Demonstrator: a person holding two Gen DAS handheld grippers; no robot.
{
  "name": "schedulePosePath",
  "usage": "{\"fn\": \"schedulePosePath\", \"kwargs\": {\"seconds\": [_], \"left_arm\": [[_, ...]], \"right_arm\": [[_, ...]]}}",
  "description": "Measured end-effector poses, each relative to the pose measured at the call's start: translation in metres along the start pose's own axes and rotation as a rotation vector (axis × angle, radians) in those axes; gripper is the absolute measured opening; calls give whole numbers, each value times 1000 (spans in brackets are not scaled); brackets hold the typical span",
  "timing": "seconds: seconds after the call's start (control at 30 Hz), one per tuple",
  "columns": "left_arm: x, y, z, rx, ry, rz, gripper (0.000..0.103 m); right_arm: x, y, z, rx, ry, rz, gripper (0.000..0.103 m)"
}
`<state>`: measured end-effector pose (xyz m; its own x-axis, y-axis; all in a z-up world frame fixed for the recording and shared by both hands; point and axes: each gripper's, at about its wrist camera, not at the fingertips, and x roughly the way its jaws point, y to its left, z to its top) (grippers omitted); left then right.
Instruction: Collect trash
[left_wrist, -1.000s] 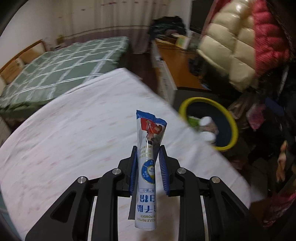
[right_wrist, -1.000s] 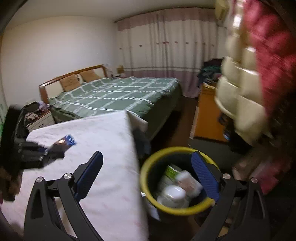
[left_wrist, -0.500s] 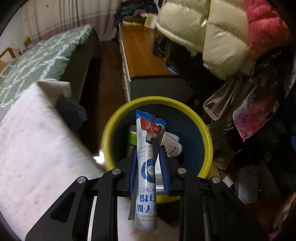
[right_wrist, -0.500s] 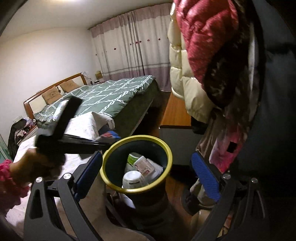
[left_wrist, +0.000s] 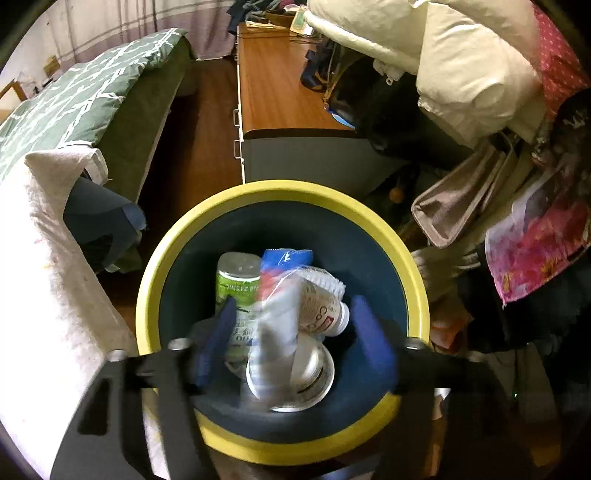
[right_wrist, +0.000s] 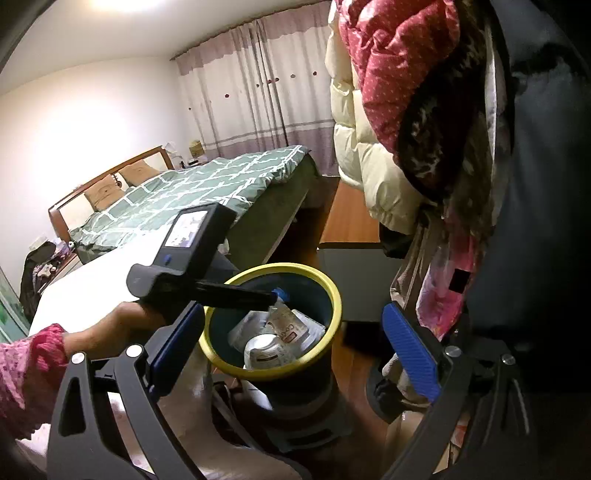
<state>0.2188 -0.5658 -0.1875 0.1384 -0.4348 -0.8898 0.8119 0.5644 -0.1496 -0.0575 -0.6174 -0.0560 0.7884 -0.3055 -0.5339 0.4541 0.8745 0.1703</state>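
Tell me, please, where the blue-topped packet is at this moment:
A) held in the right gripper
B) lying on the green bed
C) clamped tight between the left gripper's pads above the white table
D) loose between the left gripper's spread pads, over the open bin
D: the packet shows blurred and loose between the left gripper's spread blue pads, whose jaws have just been opening, directly above the yellow-rimmed bin.

Home bedroom — bed, curtains
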Motion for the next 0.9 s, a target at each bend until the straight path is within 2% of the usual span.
{"fn": "schedulePosePath", "kwargs": {"seconds": [0.1,0.17,0.2,0.23,0.43,0.57,0.7,0.77,0.87,0.9], "left_arm": [[-6,4,-1,-19,-15,-2,69],[-25,12,-7,-50,-49,-5,74],[-36,18,-12,-63,-72,3,81],[-53,26,-18,-85,-114,24,86],[-166,68,-75,-149,-340,207,98],[-244,94,-144,-207,-440,344,98],[-301,110,-213,-285,-495,450,98],[-325,119,-248,-344,-520,486,98],[-363,133,-307,-472,-559,606,98],[-371,137,-322,-511,-569,624,98]], "right_arm": [[-7,4,1,-6,-9,0,92],[-12,6,1,-10,-17,0,92],[-15,8,1,-11,-21,3,92],[-16,10,1,-14,-23,6,92],[-17,34,-4,-60,-6,47,93],[-15,63,-8,-104,5,105,93],[-16,97,-10,-150,7,155,93],[-20,111,-10,-172,0,171,93],[-30,132,-9,-207,-25,193,93],[-34,137,-9,-216,-36,194,93]]}}
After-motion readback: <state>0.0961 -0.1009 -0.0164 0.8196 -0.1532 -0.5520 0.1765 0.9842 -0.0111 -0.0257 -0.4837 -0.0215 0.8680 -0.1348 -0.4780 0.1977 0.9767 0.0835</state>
